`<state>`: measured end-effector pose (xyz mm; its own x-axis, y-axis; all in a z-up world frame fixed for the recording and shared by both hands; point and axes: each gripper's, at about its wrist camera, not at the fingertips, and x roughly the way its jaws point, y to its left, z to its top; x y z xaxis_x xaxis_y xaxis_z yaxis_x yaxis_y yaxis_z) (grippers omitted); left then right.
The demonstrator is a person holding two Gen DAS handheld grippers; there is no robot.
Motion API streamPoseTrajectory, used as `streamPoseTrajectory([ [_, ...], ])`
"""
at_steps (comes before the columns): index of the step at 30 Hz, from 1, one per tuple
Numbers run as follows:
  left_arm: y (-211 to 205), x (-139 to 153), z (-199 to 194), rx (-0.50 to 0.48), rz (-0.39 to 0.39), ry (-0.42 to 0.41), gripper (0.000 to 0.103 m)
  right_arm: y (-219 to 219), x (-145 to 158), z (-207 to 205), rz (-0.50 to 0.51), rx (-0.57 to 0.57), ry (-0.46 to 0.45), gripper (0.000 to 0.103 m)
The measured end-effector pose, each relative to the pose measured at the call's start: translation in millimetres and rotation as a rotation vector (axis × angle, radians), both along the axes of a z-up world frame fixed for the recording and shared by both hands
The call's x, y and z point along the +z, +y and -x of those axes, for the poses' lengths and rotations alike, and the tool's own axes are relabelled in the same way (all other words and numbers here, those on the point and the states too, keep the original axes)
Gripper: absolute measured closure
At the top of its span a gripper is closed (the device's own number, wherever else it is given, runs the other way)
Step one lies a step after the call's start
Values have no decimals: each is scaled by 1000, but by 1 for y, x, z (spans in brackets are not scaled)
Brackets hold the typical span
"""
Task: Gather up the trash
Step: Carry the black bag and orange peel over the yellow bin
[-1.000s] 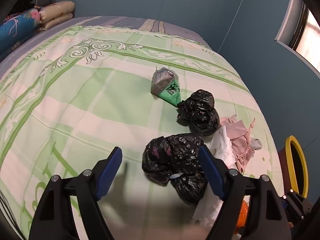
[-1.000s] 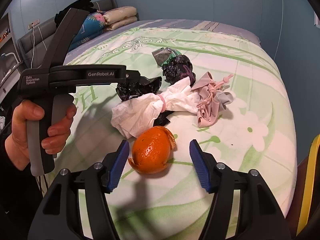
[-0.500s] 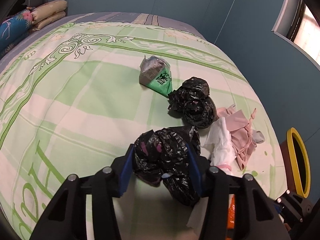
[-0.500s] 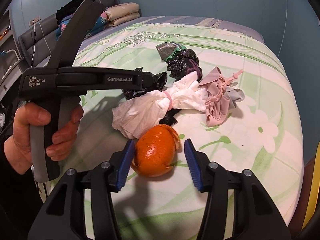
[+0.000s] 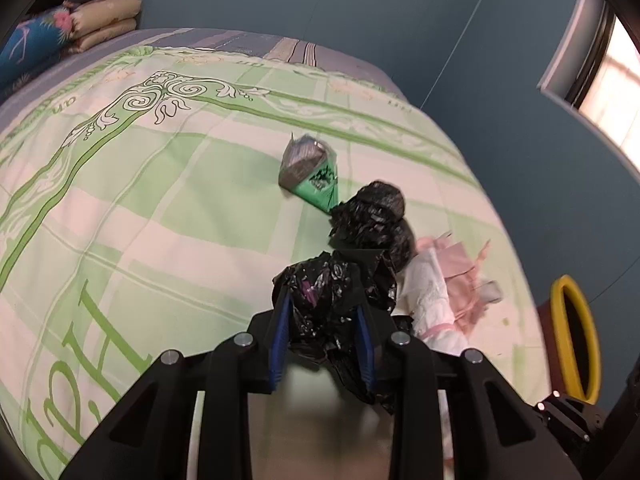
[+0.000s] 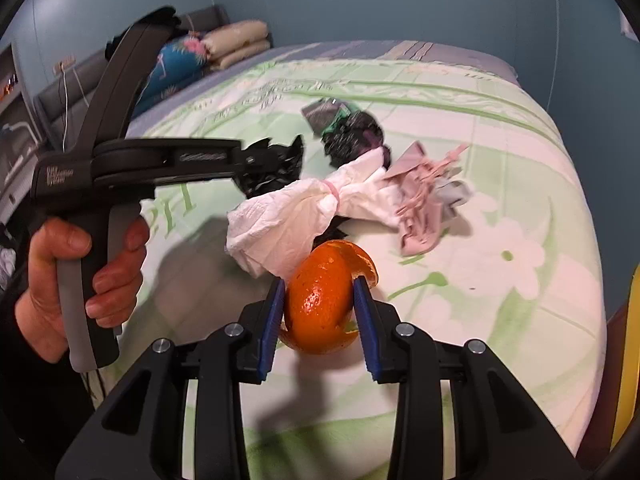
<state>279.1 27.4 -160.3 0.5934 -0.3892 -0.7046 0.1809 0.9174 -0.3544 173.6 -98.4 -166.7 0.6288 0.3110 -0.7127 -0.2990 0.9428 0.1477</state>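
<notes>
My left gripper is shut on a crumpled black plastic bag and holds it just above the bed. It also shows from the side in the right wrist view. My right gripper is shut on an orange peel at the near edge of the bed. Between them lie a white tissue bundle, a pink cloth, a second black bag and a green snack wrapper.
The trash lies on a green and white bedspread. A bin with a yellow rim stands on the floor at the right of the bed. Pillows are stacked at the far left. Blue walls surround the bed.
Both grippers closed from wide open: the left onto the black bag, which has lifted slightly, and the right onto the orange peel.
</notes>
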Motion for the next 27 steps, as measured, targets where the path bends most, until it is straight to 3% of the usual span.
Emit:
streamPoseTrajectory([
  [4, 9, 10, 7, 16, 44, -18, 76, -12, 14, 7, -37, -12, -32, 70],
  [27, 54, 76, 53, 98, 133, -192, 76, -48, 62, 33, -102, -92, -143, 70],
])
